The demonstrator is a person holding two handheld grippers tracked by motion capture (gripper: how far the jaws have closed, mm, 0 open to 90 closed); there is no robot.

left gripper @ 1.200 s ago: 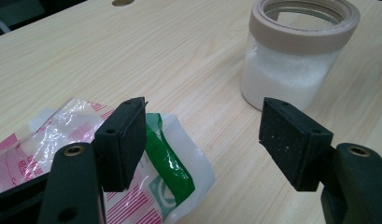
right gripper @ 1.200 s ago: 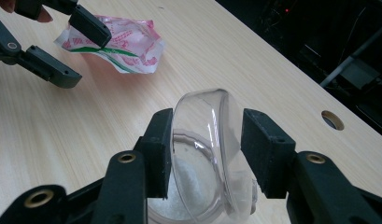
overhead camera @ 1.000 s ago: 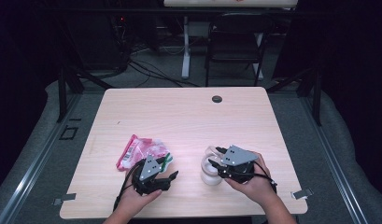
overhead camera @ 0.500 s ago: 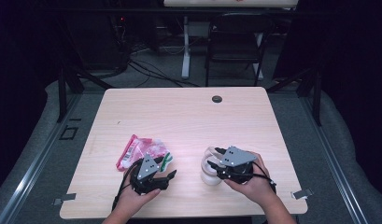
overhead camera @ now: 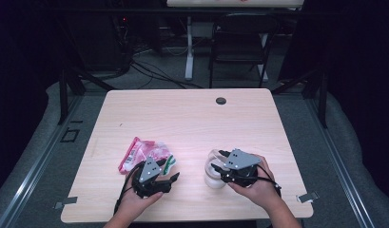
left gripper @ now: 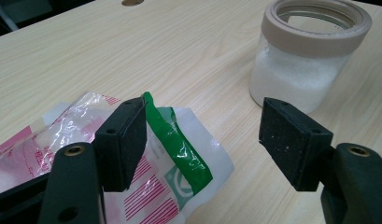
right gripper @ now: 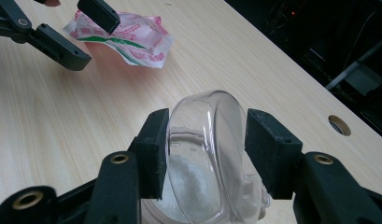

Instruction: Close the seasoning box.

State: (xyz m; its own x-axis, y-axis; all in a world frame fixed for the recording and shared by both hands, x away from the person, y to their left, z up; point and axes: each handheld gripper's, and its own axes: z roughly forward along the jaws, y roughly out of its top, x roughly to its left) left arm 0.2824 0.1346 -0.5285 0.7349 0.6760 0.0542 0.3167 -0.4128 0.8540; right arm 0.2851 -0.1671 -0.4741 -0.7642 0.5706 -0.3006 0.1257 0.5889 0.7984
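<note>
We saw the table evenly lit, probably from overhead, against dark surroundings. The bag showed glare, shadows were soft, and the high view looked slightly grainy.

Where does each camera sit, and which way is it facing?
High view: above the person's table edge, facing forward and down; left gripper, right gripper, forearms.
Left gripper view: along its open jaws at plastic packet and powder jar.
Right gripper view: along its jaws, just opening, either side of clear lid.
Shared by all: the packet.
</note>
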